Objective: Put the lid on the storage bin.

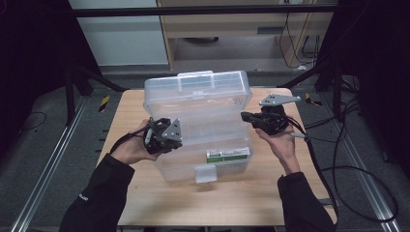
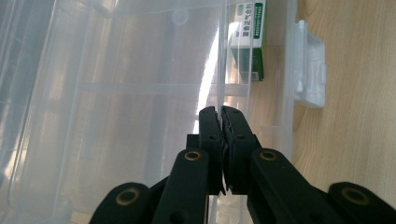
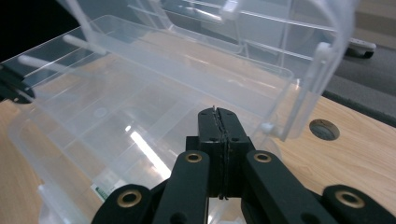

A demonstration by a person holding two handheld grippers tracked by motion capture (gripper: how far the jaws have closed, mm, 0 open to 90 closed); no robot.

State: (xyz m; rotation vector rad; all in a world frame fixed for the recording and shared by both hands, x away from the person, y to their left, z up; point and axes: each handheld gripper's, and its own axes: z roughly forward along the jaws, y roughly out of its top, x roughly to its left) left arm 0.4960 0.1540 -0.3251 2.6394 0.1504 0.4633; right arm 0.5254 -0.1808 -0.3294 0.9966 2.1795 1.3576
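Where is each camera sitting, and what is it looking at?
High view: sits above the person's side, looking forward and down at the table; both forearms, the left gripper and the right gripper flank the clear box.
Left gripper view: rides the left gripper, looking along its closed jaws, which pinch the box wall.
Right gripper view: rides the right gripper, looking over closed jaws into the box under the raised lid.
Shared: all see the box; the small green-and-white carton shows in the high and left views.
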